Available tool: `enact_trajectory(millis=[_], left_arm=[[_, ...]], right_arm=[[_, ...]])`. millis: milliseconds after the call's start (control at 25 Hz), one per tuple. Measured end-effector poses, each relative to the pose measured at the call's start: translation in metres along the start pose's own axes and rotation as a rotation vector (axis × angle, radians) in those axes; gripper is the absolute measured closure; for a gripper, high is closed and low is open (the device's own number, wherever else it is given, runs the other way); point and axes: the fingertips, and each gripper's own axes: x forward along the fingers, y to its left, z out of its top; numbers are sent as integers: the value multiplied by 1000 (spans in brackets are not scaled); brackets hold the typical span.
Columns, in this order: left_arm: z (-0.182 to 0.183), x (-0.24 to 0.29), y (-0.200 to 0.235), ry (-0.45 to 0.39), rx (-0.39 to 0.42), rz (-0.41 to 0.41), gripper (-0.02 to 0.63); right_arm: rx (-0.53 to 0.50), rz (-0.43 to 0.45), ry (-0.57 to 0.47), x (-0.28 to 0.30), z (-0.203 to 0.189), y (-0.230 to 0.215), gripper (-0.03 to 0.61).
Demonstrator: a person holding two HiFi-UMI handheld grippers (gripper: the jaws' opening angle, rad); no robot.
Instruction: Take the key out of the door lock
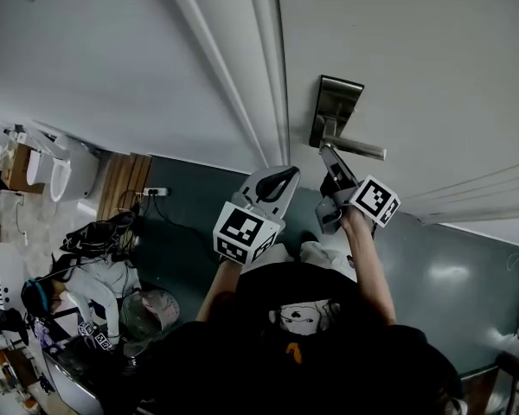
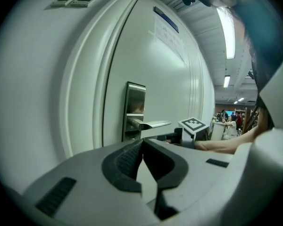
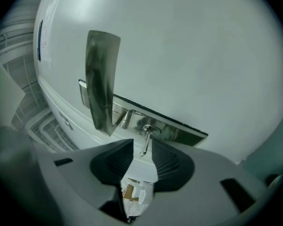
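The white door (image 1: 415, 59) carries a metal lock plate (image 1: 336, 102) with a lever handle (image 1: 359, 148). In the right gripper view a thin silver key (image 3: 145, 142) sticks out of the lock plate (image 3: 179, 132) below the handle (image 3: 101, 79). My right gripper (image 3: 142, 147) is open a little, its pads on either side of the key's end with small gaps showing. The head view has this right gripper (image 1: 327, 154) just under the handle; the key is hidden there. My left gripper (image 1: 287, 175) hangs shut and empty left of it, away from the door; the left gripper (image 2: 142, 141) faces the lock plate (image 2: 134, 108).
The door frame (image 1: 264, 76) runs just left of the lock. Lower left on the floor lie bags and cables (image 1: 95, 249), a power strip (image 1: 154, 192) and a wooden panel (image 1: 125, 184). The person's torso (image 1: 294, 353) fills the bottom of the head view.
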Motion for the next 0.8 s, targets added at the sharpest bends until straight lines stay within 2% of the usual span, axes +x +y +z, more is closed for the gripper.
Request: enact_trajectory(millis=[200,520,800], left_arm=[[-1,-7,0,-6,8,-31,606],[-3,-21,7,-16,10,-44,606],[-3,-28,6,-26,11,-62,606]], right_arm=[[19,-9,-39,13,2,-2,471],[26,-36,-95,17,6,-8,526],[240,-16,-174,13,5,-13,549]])
